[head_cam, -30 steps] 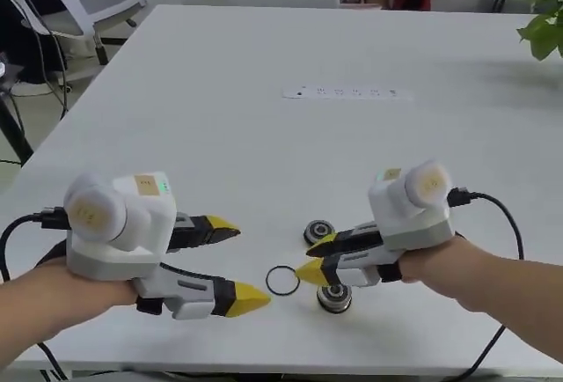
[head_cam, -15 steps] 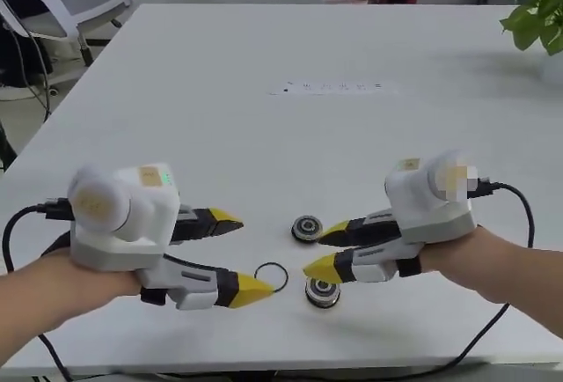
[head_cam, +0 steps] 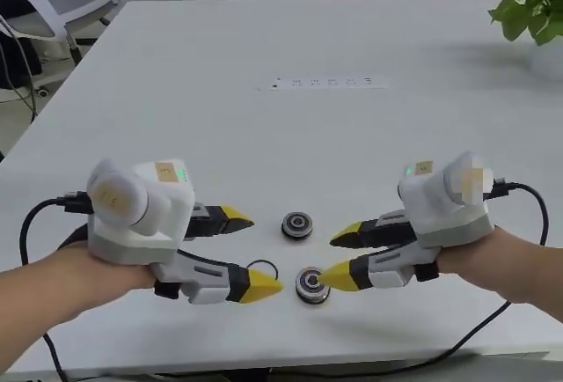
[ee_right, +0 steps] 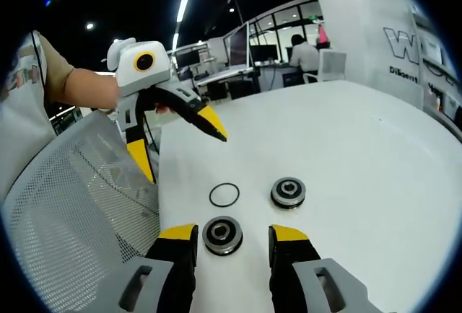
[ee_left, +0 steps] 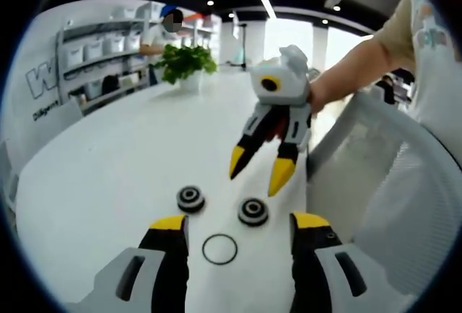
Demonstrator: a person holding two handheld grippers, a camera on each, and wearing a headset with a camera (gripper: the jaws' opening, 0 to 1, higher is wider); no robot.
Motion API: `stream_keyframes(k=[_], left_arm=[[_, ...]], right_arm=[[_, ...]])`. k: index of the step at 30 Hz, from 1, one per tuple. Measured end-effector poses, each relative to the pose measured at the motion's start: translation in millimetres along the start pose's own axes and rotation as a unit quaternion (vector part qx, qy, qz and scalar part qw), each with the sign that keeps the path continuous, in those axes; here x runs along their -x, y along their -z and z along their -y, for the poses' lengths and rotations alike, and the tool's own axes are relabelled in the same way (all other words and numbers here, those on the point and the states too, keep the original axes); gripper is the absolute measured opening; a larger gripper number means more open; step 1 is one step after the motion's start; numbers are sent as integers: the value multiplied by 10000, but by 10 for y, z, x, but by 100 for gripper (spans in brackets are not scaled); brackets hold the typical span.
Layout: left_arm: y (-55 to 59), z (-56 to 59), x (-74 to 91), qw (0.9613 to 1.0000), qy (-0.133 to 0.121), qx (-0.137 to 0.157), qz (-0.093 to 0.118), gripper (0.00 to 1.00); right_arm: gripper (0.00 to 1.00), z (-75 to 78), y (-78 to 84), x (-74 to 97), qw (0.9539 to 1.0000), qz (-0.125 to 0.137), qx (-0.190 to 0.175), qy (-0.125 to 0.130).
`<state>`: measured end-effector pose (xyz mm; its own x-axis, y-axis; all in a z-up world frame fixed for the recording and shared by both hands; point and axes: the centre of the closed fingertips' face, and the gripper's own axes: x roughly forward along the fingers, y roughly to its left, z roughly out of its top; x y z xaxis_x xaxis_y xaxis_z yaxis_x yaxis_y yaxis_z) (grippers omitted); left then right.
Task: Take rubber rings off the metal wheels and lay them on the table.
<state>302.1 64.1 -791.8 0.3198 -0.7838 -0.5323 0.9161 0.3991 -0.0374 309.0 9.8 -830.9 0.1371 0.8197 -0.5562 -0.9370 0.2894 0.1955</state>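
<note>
Two small metal wheels with dark rims lie flat on the white table (head_cam: pixel 290 144): a far wheel (head_cam: pixel 296 225) (ee_left: pixel 190 198) (ee_right: pixel 289 192) and a near wheel (head_cam: pixel 311 284) (ee_left: pixel 253 211) (ee_right: pixel 222 235). A loose black rubber ring (head_cam: pixel 273 265) (ee_left: pixel 219 234) (ee_right: pixel 210 195) lies just left of them. My left gripper (head_cam: pixel 251 252) (ee_left: pixel 240 223) is open and empty, its lower tip over the ring's edge. My right gripper (head_cam: pixel 332 259) (ee_right: pixel 233 234) is open and empty, its jaws on either side of the near wheel. Each gripper faces the other (ee_left: pixel 258 176) (ee_right: pixel 180 153).
A white power strip (head_cam: pixel 321 82) lies across the middle of the table. A green plant (head_cam: pixel 528 3) stands at the far right corner and an office chair (head_cam: pixel 53 3) beyond the far left. The table's front edge runs just below both hands. Cables trail from both grippers.
The head camera has shifted. My right gripper has drawn back to the right, from over the near wheel to beside it. My left gripper has edged forward to the ring.
</note>
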Motion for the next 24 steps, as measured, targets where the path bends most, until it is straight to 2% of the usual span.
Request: stream_keyframes(k=[11,20,24], left_arm=[[86,67,-207,9995,180,-104,-250,52],[90,91,-331,9993,254,-2,-266,47],[131,123,-383,9990,303,26,-335,43]], right_arm=[[32,-43,177,-54,9996,-208,135,-138],[28,-74,254,-103,9990,-318,229,-228],[26,-76,281,-121,9987,-363,264,-238]])
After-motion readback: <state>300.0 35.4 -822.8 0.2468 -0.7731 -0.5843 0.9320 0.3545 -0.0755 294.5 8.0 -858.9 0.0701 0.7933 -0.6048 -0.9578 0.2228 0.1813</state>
